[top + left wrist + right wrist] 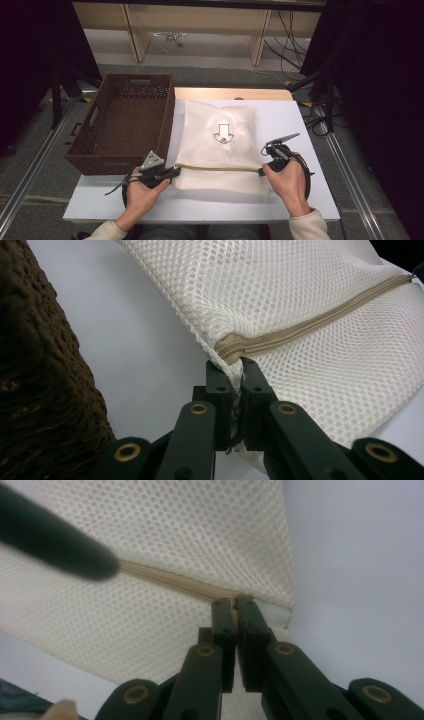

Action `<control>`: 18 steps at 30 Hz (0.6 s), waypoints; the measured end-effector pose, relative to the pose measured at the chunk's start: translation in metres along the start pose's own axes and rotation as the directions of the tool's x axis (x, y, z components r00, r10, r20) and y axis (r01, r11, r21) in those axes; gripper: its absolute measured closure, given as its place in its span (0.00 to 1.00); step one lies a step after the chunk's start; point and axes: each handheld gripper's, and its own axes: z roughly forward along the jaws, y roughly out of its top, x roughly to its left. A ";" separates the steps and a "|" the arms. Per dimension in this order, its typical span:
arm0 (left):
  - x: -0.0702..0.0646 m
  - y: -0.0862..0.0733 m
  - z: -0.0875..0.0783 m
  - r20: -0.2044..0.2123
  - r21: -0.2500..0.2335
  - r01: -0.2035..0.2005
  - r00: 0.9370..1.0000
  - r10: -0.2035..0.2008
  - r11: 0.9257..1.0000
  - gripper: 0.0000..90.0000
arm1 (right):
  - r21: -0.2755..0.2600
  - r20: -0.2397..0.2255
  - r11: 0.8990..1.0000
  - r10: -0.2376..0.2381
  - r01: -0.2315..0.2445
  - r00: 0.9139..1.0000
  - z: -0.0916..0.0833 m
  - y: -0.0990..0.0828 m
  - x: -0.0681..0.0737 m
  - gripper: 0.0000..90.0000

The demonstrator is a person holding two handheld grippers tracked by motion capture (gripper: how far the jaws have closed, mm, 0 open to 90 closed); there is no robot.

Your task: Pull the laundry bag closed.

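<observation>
White mesh, the laundry bag lay flat on the table between the two tongs. The left gripper was clamped tight on the bag's near left corner, at the end of the tan zipper. The right gripper was pinched shut on the zipper's other end, at the near right corner. A brown woven basket stood just left of the bag, nothing visible inside. The bag bore a small arrow-shaped print.
</observation>
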 end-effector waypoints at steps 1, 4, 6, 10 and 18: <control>0.000 0.000 0.000 0.002 0.001 0.000 1.000 0.000 1.000 0.94 | -0.001 -0.008 1.000 -0.002 0.002 1.000 0.000 0.000 -0.001 0.98; 0.000 0.000 0.000 0.001 0.001 0.001 1.000 -0.001 1.000 0.94 | 0.003 0.003 1.000 0.001 -0.001 1.000 0.001 -0.001 -0.003 0.98; 0.000 0.000 0.000 -0.001 0.001 -0.005 1.000 0.005 1.000 0.94 | 0.007 -0.008 1.000 0.009 -0.009 1.000 0.002 -0.001 -0.005 0.98; 0.000 -0.001 0.000 0.004 0.003 -0.002 1.000 0.002 1.000 0.94 | 0.018 0.011 0.999 0.038 -0.038 0.999 0.005 -0.001 -0.010 0.98; -0.002 -0.001 0.001 0.001 0.004 -0.021 1.000 0.021 1.000 0.94 | -0.001 0.014 0.999 -0.042 0.042 0.999 0.015 0.000 -0.019 0.98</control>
